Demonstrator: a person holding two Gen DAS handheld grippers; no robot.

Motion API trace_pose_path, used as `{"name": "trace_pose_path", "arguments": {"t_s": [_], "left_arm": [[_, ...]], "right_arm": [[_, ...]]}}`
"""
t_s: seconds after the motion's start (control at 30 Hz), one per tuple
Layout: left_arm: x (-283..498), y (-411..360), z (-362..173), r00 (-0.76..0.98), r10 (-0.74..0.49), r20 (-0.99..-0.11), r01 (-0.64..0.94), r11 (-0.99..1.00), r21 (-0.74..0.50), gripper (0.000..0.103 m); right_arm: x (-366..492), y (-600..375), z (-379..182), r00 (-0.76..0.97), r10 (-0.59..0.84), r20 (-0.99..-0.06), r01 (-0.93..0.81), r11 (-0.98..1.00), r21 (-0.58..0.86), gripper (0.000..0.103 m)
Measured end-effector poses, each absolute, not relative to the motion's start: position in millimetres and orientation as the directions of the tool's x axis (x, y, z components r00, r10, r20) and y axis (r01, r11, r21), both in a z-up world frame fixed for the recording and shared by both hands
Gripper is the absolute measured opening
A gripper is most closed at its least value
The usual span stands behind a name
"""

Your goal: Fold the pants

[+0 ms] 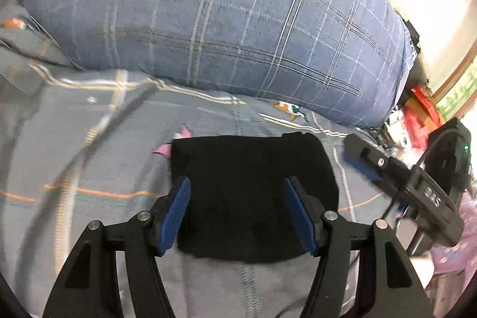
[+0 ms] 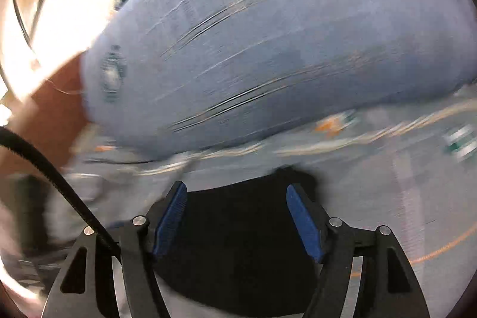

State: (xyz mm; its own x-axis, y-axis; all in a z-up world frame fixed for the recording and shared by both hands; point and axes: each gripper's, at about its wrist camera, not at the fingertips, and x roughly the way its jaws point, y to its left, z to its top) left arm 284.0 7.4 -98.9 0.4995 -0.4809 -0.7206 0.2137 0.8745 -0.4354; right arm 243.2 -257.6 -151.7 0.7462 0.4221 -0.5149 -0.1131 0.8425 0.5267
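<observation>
The black pants (image 1: 253, 192) lie folded into a compact rectangle on the grey patterned bedsheet (image 1: 89, 163). My left gripper (image 1: 237, 184) is open and empty, its blue pads either side of the bundle and above it. My right gripper (image 1: 357, 157) shows at the right of the left wrist view, just off the bundle's right edge. In the blurred right wrist view the right gripper (image 2: 237, 189) is open and empty over the pants (image 2: 238, 243).
A large blue checked pillow (image 1: 223, 20) lies just beyond the pants; it also fills the right wrist view (image 2: 268, 49). Red and pink clutter (image 1: 417, 115) sits past the bed's right edge. A black cable (image 2: 53, 175) crosses the right wrist view's left side.
</observation>
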Motion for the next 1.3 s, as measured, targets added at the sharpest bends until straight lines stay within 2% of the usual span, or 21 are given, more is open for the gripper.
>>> {"name": "trace_pose_path", "arguments": {"t_s": [0.1, 0.23, 0.3, 0.47, 0.6, 0.77, 0.93, 1.07, 1.2, 1.3], "left_arm": [[300, -8, -128, 0.44, -0.498, -0.747, 0.165, 0.863, -0.478, 0.064], [296, -24, -137, 0.478, -0.434, -0.763, 0.197, 0.9, -0.389, 0.064], [294, -30, -134, 0.489, -0.405, -0.773, 0.212, 0.914, -0.345, 0.064], [267, -22, -114, 0.5, -0.396, -0.77, 0.237, 0.918, -0.319, 0.064], [212, -7, -89, 0.577, -0.342, -0.742, 0.26, 0.938, -0.231, 0.065], [131, 5, -64, 0.698, -0.279, -0.66, 0.257, 0.957, -0.133, 0.072], [63, 18, -39, 0.824, -0.148, -0.547, 0.156, 0.987, -0.032, 0.083], [20, 34, -12, 0.906, -0.037, -0.422, 0.039, 0.999, -0.004, 0.102], [-19, 46, 13, 0.956, 0.034, -0.293, -0.049, 0.998, -0.046, 0.103], [-34, 44, 19, 0.961, 0.054, -0.273, -0.075, 0.995, -0.065, 0.103]], "right_arm": [[272, -261, -179, 0.659, 0.528, -0.536, -0.09, 0.762, 0.641, 0.074], [306, -282, -208, 0.638, 0.426, -0.642, 0.051, 0.808, 0.587, 0.073], [315, -292, -214, 0.634, 0.403, -0.66, 0.089, 0.81, 0.58, 0.073], [288, -299, -188, 0.699, 0.378, -0.607, 0.085, 0.799, 0.595, 0.074], [222, -292, -160, 0.753, 0.332, -0.568, 0.037, 0.841, 0.54, 0.077], [119, -272, -149, 0.804, 0.286, -0.522, 0.001, 0.876, 0.481, 0.08], [35, -246, -152, 0.843, 0.203, -0.498, 0.015, 0.916, 0.4, 0.083], [-12, -236, -147, 0.879, 0.135, -0.458, 0.053, 0.925, 0.376, 0.084], [-39, -217, -134, 0.901, 0.105, -0.421, 0.055, 0.935, 0.351, 0.087], [-51, -191, -133, 0.903, 0.116, -0.413, 0.02, 0.951, 0.31, 0.094]]}}
